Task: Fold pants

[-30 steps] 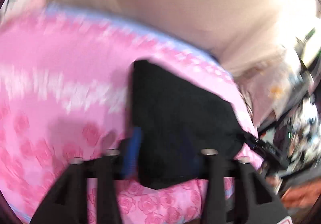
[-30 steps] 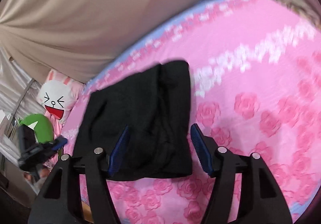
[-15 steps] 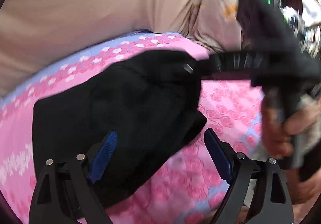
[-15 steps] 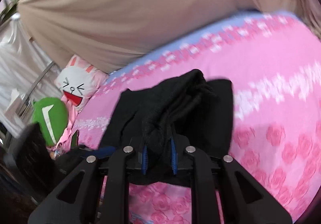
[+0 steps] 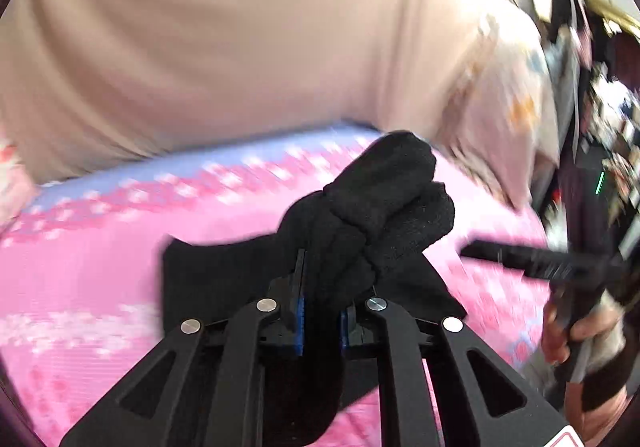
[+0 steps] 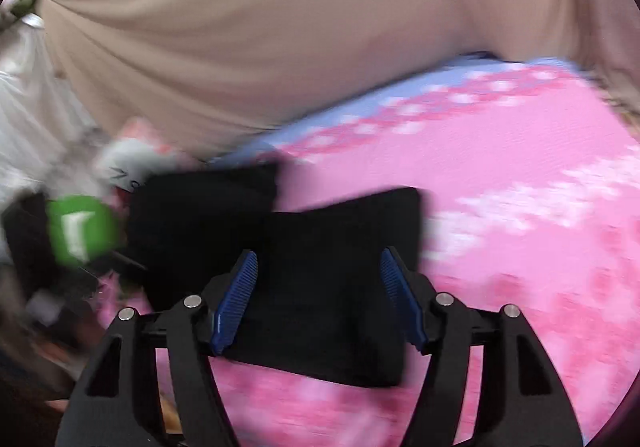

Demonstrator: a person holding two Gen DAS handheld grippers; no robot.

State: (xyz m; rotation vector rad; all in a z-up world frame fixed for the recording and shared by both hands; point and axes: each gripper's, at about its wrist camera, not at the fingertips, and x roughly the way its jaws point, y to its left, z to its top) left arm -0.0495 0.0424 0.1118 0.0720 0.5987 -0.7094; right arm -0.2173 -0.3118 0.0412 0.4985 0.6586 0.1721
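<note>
- Pink rose-print bedding [image 6: 520, 167] with a pale blue border covers the surface, and beige fabric [image 5: 200, 47] rises behind it.
- Left gripper [image 5: 320, 317]: its jaws are closing, the blue pads clamped on a bunched fold of the black pants [image 5: 380, 215]. The wad bulges up just ahead of the jaws, and a flatter part spreads out below and to their left.
- Right gripper [image 6: 318, 295]: its jaws are opening and stand apart. The folded pants [image 6: 340, 247] lie between and ahead of them, the pads off the cloth.
- Left of the right jaws sits a green plush toy [image 6: 80, 227], blurred.
- Right of the left jaws, the person's hand [image 5: 576, 331] holds the other gripper's handle.
</note>
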